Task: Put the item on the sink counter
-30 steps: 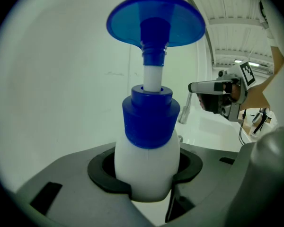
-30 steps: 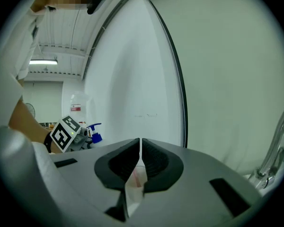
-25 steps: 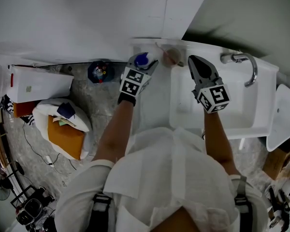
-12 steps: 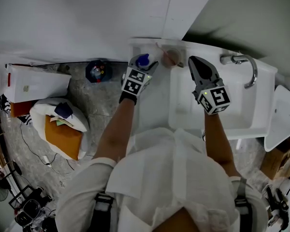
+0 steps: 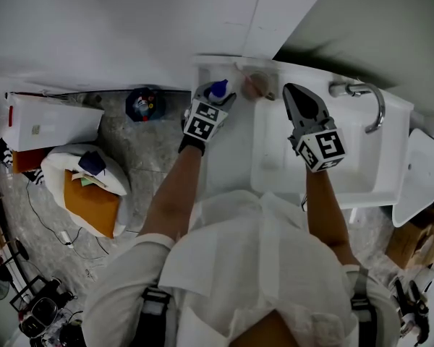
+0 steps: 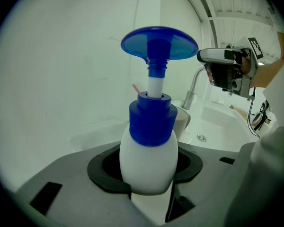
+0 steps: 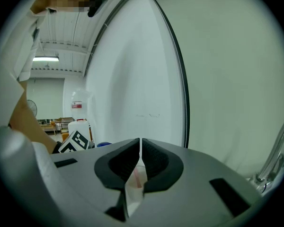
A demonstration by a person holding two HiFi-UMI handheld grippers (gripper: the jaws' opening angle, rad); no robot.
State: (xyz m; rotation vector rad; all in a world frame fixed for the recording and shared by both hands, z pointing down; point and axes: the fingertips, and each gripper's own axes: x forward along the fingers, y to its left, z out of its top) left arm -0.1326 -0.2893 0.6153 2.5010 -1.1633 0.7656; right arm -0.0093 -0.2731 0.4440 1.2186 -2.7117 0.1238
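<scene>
Pump bottle is seen in the head view at the far left corner of the table, clamped in the left tongs. A cup stands just right of it, limiting room there. In the left gripper view the white body is gripped low and held upright. Its base is hidden, so contact with the table cannot be told. In the right gripper view the right tongs are pressed together, empty.
</scene>
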